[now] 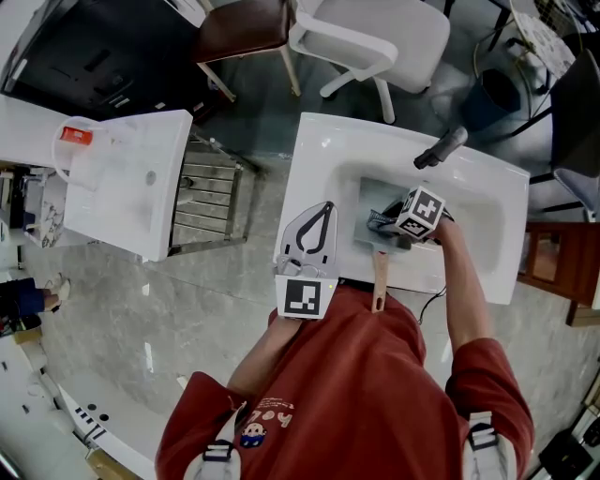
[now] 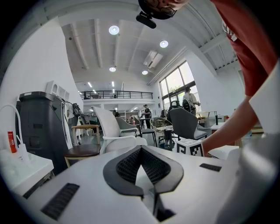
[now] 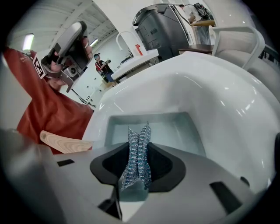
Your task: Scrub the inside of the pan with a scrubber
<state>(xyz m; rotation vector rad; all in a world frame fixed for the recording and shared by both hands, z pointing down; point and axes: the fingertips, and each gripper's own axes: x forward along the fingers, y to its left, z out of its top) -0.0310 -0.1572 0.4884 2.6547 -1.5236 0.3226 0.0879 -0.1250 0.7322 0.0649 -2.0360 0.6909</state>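
I count two grippers, the left gripper [image 1: 326, 206] and the right gripper [image 1: 405, 223], one scrubber [image 3: 138, 153] and one pan [image 3: 175, 129] with one wooden handle [image 1: 379, 277]. There is one sink [image 1: 319, 150] with one tap [image 1: 441, 148]. Beyond it stand two chairs: one brown chair [image 1: 244, 28], one white chair [image 1: 375, 37].

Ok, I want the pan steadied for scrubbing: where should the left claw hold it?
Likely its wooden handle: it juts over the sink near rim toward the person, so bring the left claw in from that near side.
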